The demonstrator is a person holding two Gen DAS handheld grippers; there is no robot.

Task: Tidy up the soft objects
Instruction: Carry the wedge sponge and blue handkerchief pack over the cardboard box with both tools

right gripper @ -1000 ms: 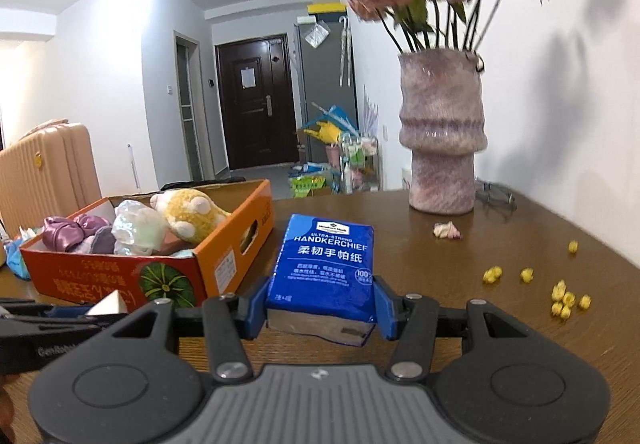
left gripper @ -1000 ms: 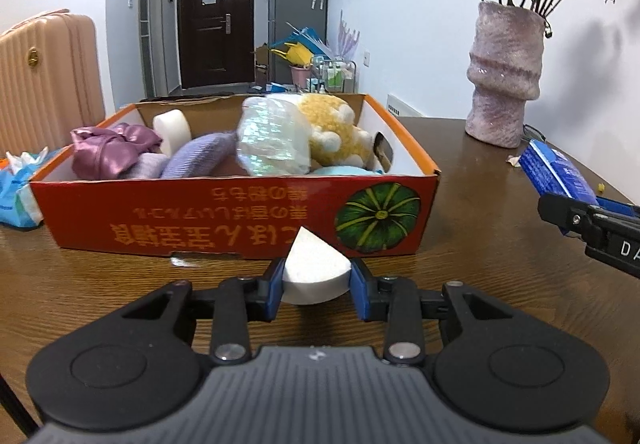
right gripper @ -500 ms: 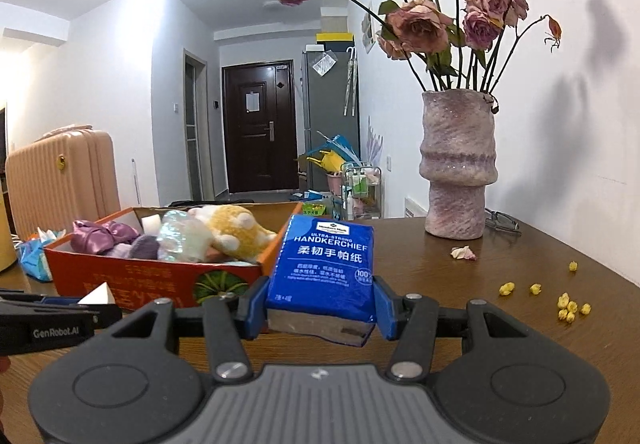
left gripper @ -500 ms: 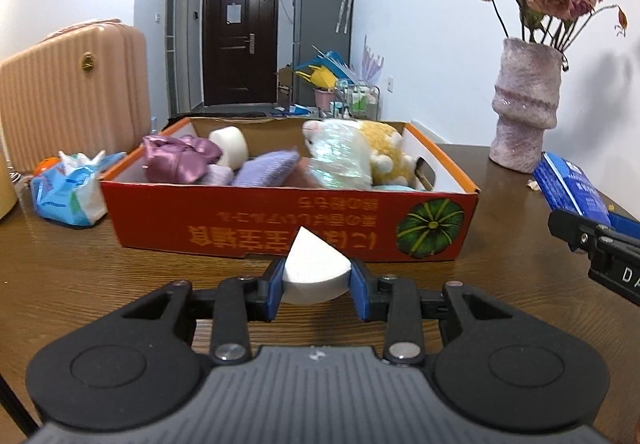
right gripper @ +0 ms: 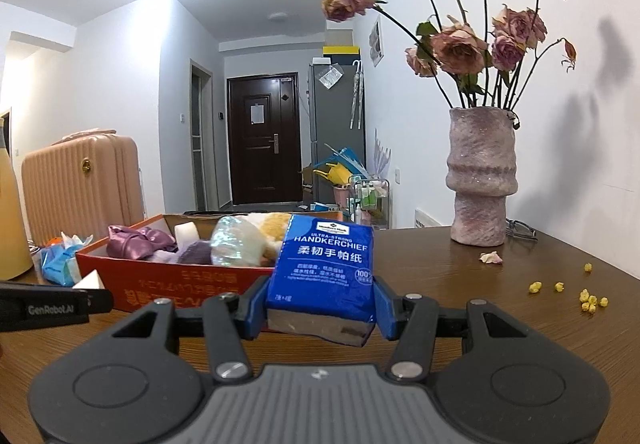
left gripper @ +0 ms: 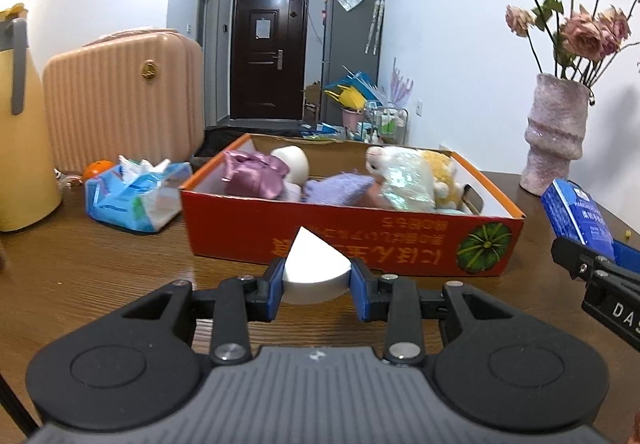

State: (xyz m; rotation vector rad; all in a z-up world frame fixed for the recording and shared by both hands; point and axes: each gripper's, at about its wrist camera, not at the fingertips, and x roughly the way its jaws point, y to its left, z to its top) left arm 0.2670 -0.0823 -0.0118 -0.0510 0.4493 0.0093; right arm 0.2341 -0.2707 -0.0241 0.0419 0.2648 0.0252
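Observation:
My left gripper point(left gripper: 316, 278) is shut on a white wedge-shaped sponge point(left gripper: 314, 268), held just above the brown table in front of the orange cardboard box point(left gripper: 340, 240). The box holds a purple satin cloth point(left gripper: 252, 173), a white round sponge point(left gripper: 292, 163), a lilac towel point(left gripper: 336, 189), an iridescent pouch point(left gripper: 406, 183) and a yellow plush toy point(left gripper: 440, 167). My right gripper point(right gripper: 320, 308) is shut on a blue handkerchief tissue pack point(right gripper: 326, 268), to the right of the box point(right gripper: 176, 280). The pack point(left gripper: 576, 213) and right gripper show at the right edge of the left wrist view.
A pink vase with dried roses point(right gripper: 482, 179) stands at the table's right back, with petals and yellow bits point(right gripper: 588, 298) nearby. A blue tissue bag point(left gripper: 134, 195), an orange point(left gripper: 98, 167) and a yellow jug point(left gripper: 20, 131) sit left of the box. A pink suitcase point(left gripper: 124, 99) stands behind.
Both grippers have drawn back from the box with their loads still gripped, so the box looks smaller and farther. More of the table's left side has come into view.

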